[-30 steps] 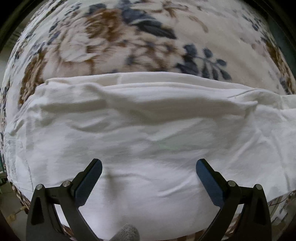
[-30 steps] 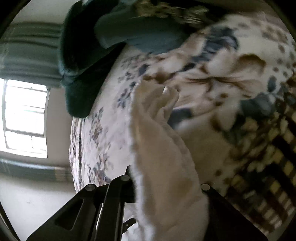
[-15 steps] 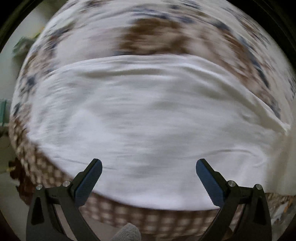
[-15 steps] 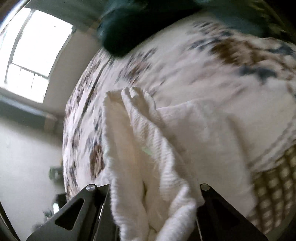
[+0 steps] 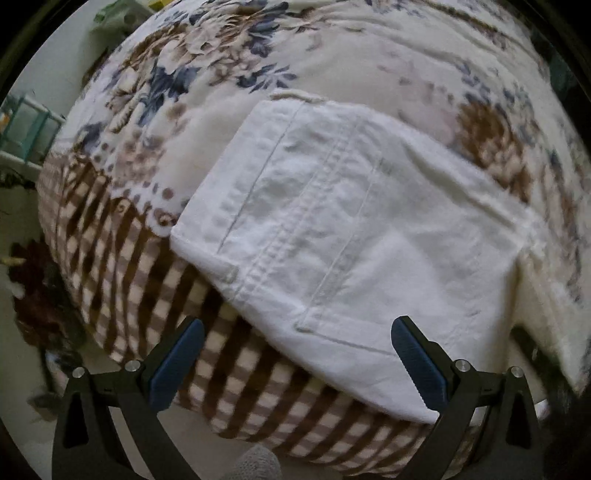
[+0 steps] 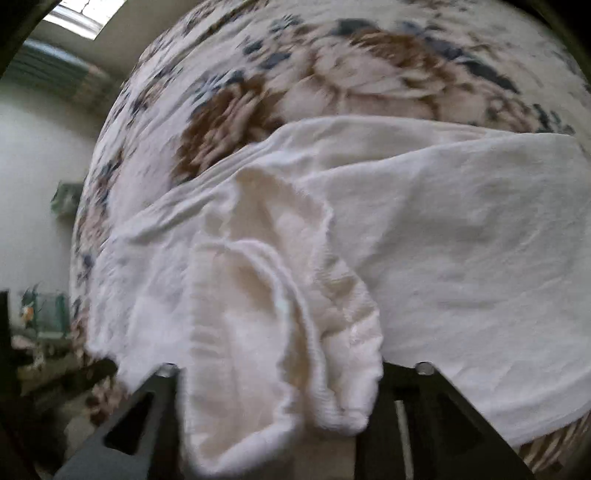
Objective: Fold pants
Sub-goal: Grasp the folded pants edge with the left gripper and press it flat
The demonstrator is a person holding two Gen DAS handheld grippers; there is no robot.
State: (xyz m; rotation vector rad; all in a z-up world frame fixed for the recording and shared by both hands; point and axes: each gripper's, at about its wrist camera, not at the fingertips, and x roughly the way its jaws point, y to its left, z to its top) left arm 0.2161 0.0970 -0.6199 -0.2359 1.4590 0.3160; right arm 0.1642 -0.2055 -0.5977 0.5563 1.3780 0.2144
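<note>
White pants (image 5: 354, 236) lie on a bed, near its edge, spread over a floral blanket (image 5: 229, 66) that turns to a brown-and-cream check border (image 5: 147, 295) where it drops off the side. Left wrist view: the seat of the pants faces up, waistband end toward the left, a back pocket (image 5: 373, 280) with stitched outline and a double-stitched seam running down the cloth. The lower hem edge overhangs the check border slightly.

Left hand-held gripper (image 5: 297, 363): released, jaws spread wide, blue-padded fingers (image 5: 177, 363) apart with nothing between them. It hovers just off the near edge of the pants, one pad over the check border, the other over the white cloth; contact cannot be told.

Right wrist view: the same white cloth (image 6: 461, 258) is bunched and doubled over, a thick ribbed fold (image 6: 280, 332) humped up in the foreground and hanging down between the black gripper arms. Right hand-held gripper (image 6: 291, 398): fingertips hidden by the cloth; the fold sits between the arms and looks gripped, clenched on the pants. Frame somewhat blurred.

Beyond the pants, the floral blanket rises behind. Further out: a pale wall, a bright window (image 6: 81, 18) upper left, a teal rack (image 5: 26, 122) at far left of the left view, dark clutter on the floor (image 5: 37, 295) beside the bed.
</note>
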